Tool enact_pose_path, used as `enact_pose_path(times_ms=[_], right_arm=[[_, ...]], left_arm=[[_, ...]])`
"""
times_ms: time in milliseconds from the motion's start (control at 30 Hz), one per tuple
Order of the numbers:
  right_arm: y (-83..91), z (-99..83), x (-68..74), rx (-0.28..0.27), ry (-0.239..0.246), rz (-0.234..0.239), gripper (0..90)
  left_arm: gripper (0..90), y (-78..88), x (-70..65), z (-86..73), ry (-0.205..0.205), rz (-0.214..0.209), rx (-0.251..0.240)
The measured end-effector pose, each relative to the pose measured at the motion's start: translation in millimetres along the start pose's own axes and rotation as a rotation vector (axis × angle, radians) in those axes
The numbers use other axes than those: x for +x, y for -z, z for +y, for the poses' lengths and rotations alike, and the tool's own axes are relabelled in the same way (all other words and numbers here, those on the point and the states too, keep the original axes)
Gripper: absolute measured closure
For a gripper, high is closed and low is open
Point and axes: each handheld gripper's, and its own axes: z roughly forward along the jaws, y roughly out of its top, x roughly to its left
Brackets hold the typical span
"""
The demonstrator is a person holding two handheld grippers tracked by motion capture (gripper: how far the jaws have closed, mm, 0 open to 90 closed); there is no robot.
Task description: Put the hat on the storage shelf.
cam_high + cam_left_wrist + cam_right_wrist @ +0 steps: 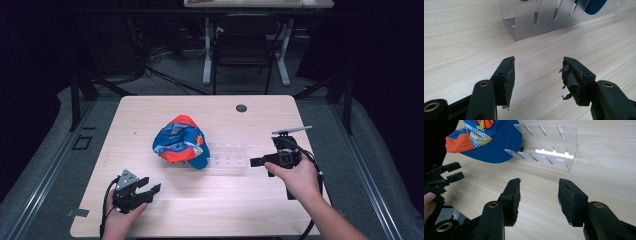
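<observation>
From the high view, the pale wooden tabletop carries a blue and orange cap at the centre of the frame, its right edge resting against a clear acrylic rack just to its right. The left gripper sits at the lower left, held by a hand, its fingers apart and nothing between them; the right gripper is at the right of centre, pointing toward the near end of the rack, apart from it. In the left gripper view, the left gripper shows worn pads spread wide over bare wood, and the rack stands at the top of the frame with a bit of the blue cap behind it. In the right gripper view, the right gripper has its fingers apart and empty, the rack lies above them, the cap is at the upper left, and the other gripper shows at the left edge.
</observation>
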Motion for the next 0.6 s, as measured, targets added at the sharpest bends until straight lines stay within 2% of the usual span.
enact_pose_path(times_ms=[67,200,600], right_arm=[[-2.9,-8.6,-2.6,-0.016,0.037,-0.023,49.2],[-6.5,-25.9,-8.1,-0.043,0.062,-0.04,47.2],[-25.0,-70.7,-32.2,-0.13,0.078,-0.074,44.5]], left_arm=[[44.4,0.0,0.0,-0.2,0.003,0.0,0.0],[44.3,-0.5,0.2,-0.3,0.003,0.001,0.001],[44.2,-0.9,-0.8,-0.4,-0.001,0.0,0.002]])
